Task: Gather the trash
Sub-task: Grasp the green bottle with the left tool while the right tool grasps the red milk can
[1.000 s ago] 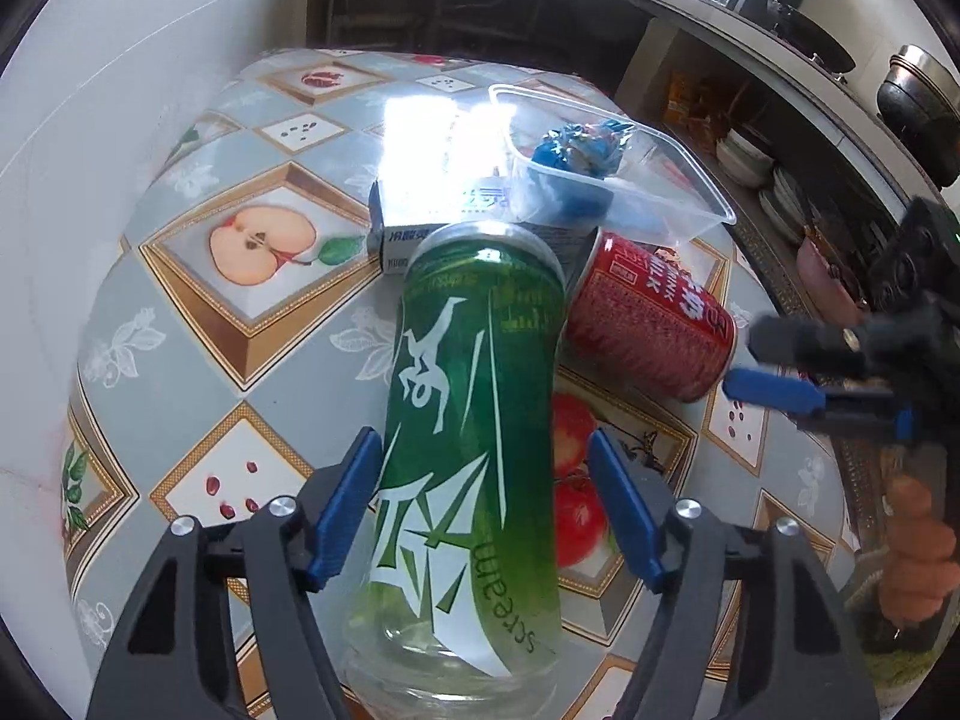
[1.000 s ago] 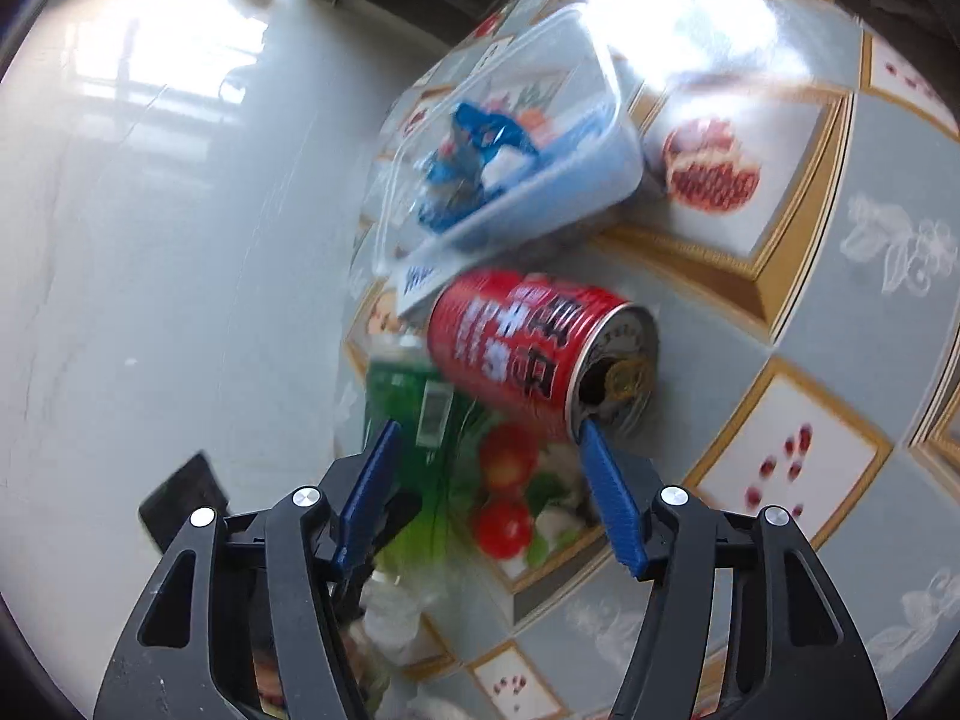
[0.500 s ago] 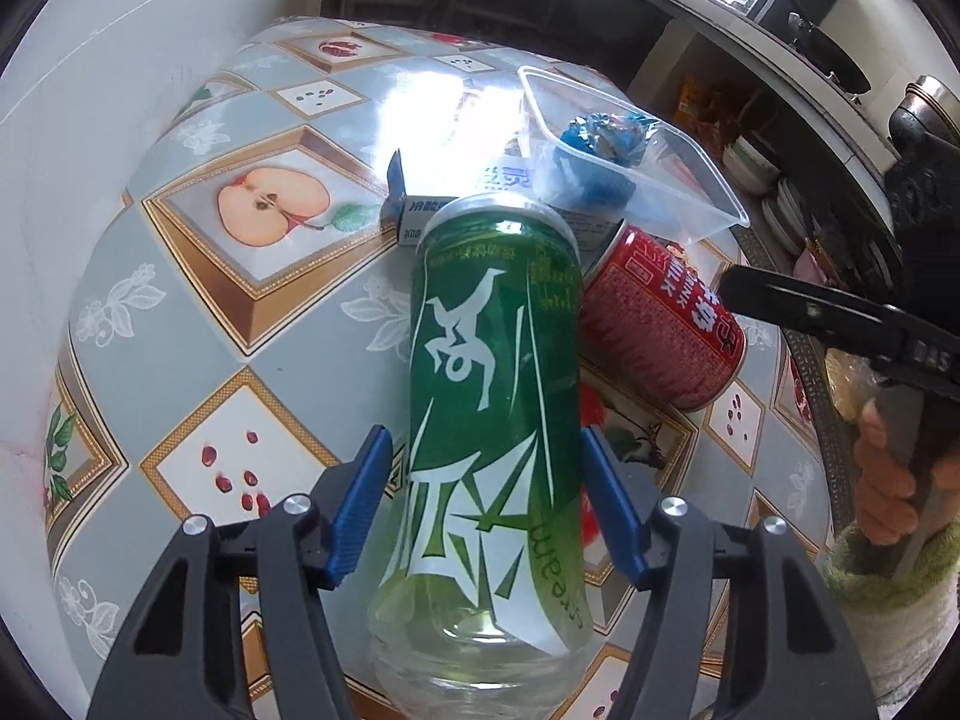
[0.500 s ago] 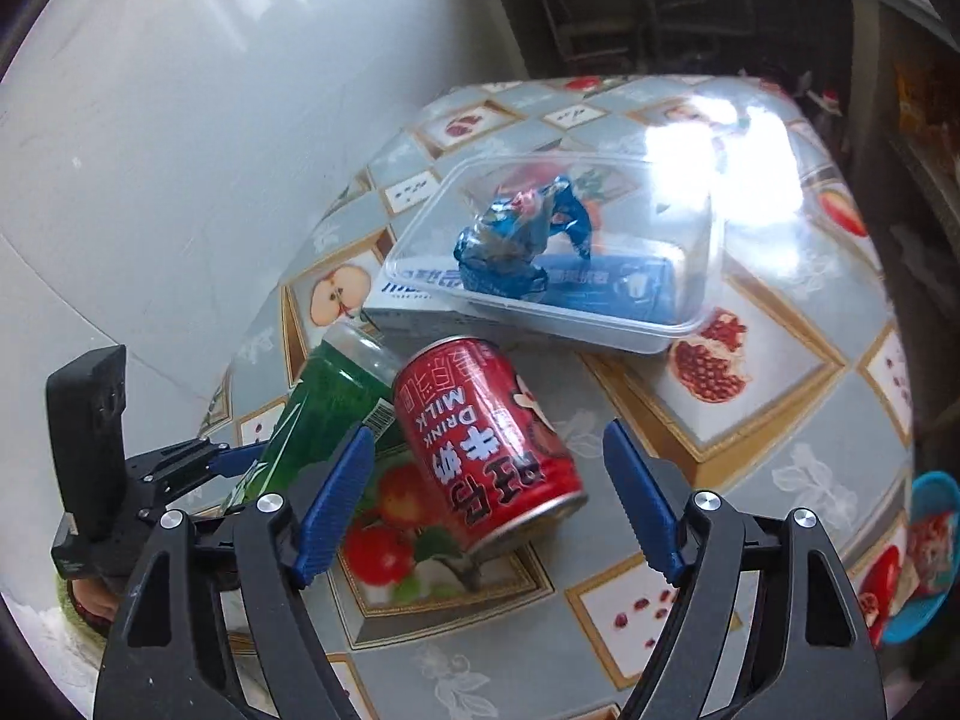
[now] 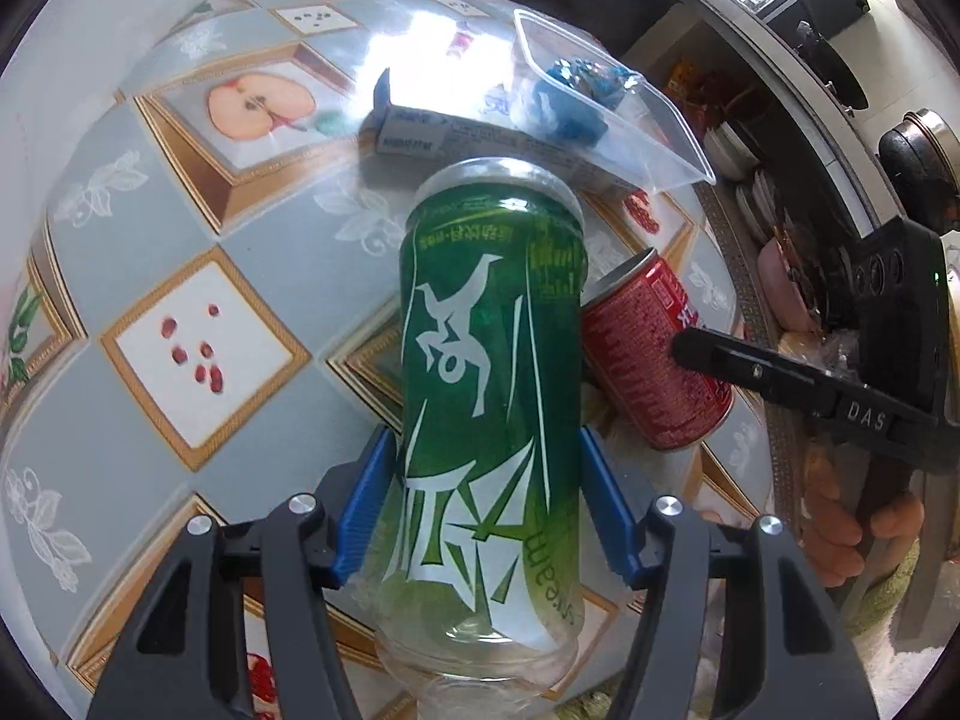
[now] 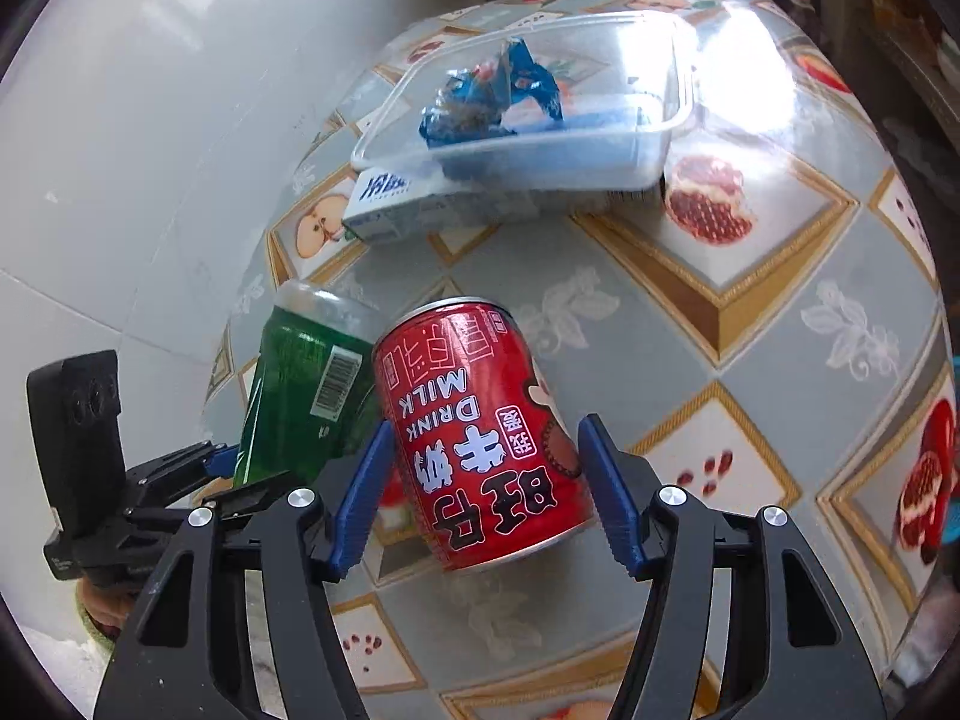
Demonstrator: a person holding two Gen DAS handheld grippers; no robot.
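Green bottle (image 5: 489,396) lying on counter (image 5: 198,354), clamped between left hand-held gripper (image 5: 487,507) pads for lifting. Right hand-held gripper (image 6: 485,489) spread wide, straddling red milk can (image 6: 480,432) beside it, not yet gripping. Clear tray (image 6: 672,138) of wrappers behind.

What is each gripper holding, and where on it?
Left gripper clamps the green bottle at its lower body. Right gripper straddles the red can; contact unclear.

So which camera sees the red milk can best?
The right wrist view: the red can lies whole between the right claw pads, its "MILK DRINK" lettering showing. The left wrist view shows only its side, partly hidden behind the green bottle and the right claw's finger.
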